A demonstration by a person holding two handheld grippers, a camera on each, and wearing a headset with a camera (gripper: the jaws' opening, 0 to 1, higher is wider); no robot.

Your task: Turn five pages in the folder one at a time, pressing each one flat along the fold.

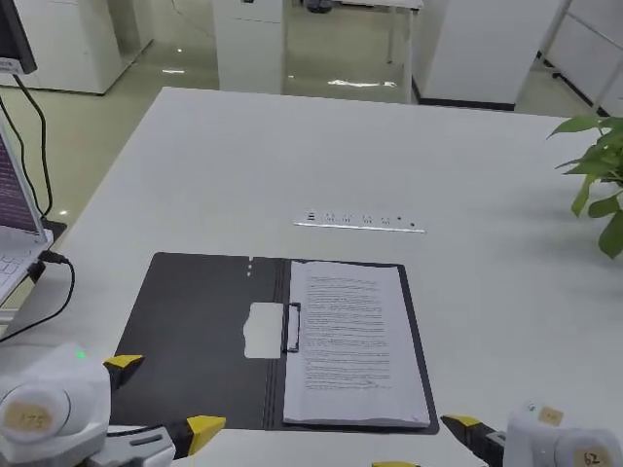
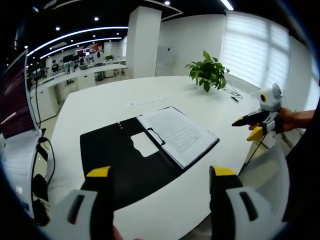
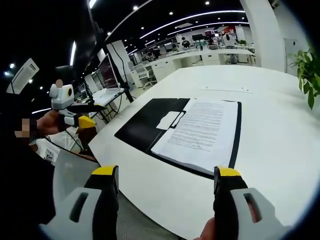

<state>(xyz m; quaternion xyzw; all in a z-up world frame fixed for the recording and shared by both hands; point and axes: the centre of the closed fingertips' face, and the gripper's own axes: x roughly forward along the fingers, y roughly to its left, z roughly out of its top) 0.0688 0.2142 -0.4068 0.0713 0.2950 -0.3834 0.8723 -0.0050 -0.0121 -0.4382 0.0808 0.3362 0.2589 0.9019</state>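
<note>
**Both jaws spread, folder untouched: watch for double sheets**

The folder (image 1: 195,331) lies open on the bench (image 1: 292,156), low in the centre of the head view. Its black left cover is bare, and the pages (image 1: 350,341) sit stacked on the right half, held at their left edge by the clip (image 1: 290,328) beside the fold.

Your left hand-held gripper (image 1: 164,394) hovers at the lower left of the frame, over the folder's near left corner, with its jaws spread and empty. Your right hand-held gripper (image 1: 428,446) sits at the lower right, just off the folder's near right corner, likewise released and holding nothing.

By the look of it, no page is turned yet.

The stack looks thin and tightly layered, so a wide, deep pinch at the edge would likely catch two sheets and spoil the count. Pulling a page up and away from the clip could tear it there. The bench looks smooth, so a sideways drag could slide the folder towards the cable (image 1: 58,292) at the left. Pressing off the fold line would leave a crooked crease.
</note>
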